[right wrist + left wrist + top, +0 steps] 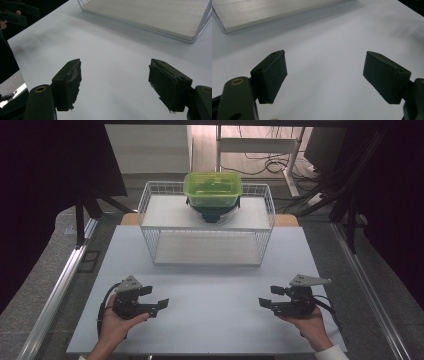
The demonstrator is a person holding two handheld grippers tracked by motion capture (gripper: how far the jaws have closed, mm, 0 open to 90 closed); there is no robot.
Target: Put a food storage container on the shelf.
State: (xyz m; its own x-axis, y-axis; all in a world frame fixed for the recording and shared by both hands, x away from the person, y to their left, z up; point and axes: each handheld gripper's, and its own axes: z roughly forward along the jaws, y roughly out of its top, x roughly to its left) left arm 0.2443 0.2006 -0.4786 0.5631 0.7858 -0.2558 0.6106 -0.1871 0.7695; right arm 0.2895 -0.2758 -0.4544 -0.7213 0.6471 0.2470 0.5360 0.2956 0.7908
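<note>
Looking down from the high view, the left gripper (161,304) and right gripper (263,302) sit low over the near part of the white table (210,320), each cradled in a hand, jaws pointing inward toward each other and well apart. Both are spread with nothing between them. Beyond them stands a white wire rack (206,222), and on its upper shelf rests a green box (213,189) with what looks like a dark bowl (213,212) under it (the stacking is hard to read exactly). I judge the work has not begun: the box is untouched on the rack, well away from both grippers, so the reaching, gripping and moving are all left to do.

From the left gripper view, the two black pads (272,75) stand wide, released, over bare table, with a pale aluminium rail (262,12) lying across the far side.

From the right gripper view, the pads (68,82) are likewise parted and grasp nothing; their facing looks frayed at the edges. The rack's lower shelf (155,15) lies ahead, and the left gripper (15,13) shows far off.

Nothing lies between grippers and rack, though the rack's raised wire rim around the top shelf may hinder a level approach to the box.
</note>
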